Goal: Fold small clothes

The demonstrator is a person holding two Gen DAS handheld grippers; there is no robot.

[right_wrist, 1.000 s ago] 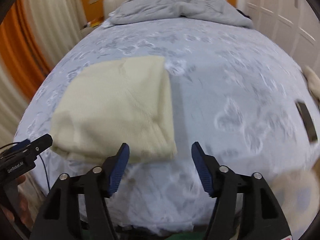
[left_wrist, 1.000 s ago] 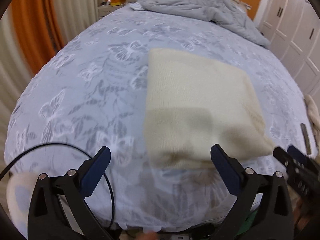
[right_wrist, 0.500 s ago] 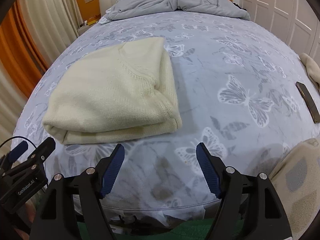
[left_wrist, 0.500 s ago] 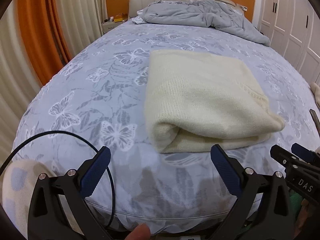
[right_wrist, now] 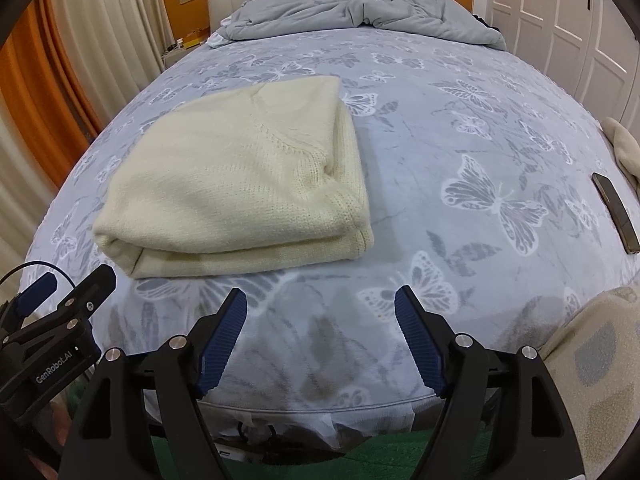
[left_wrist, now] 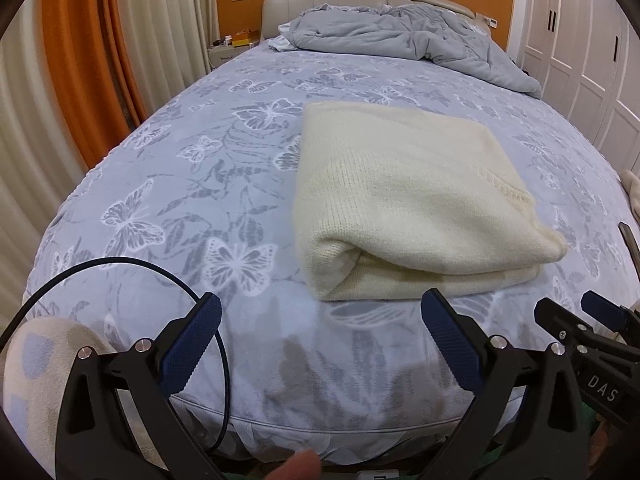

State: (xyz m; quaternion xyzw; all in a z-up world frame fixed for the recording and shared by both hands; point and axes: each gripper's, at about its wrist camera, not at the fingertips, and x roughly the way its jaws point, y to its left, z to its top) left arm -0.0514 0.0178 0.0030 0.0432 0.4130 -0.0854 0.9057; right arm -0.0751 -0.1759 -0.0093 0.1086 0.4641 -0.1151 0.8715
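Near the bed's foot edge, cream sweater (left_wrist: 404,200) lies folded on the butterfly sheet (left_wrist: 200,184). My left gripper (left_wrist: 320,344) and right gripper (right_wrist: 320,336) hang spread, empty, just short. I'd judge: square loose corners gently.

Both my views are sharp and evenly lit by soft indoor light, with no glare. My tongs cast faint grey shadows on the bed (left_wrist: 248,184) at lower centre. The fisheye bulges the bed and bends the curtains (left_wrist: 72,80) at the left edge; corners go black.
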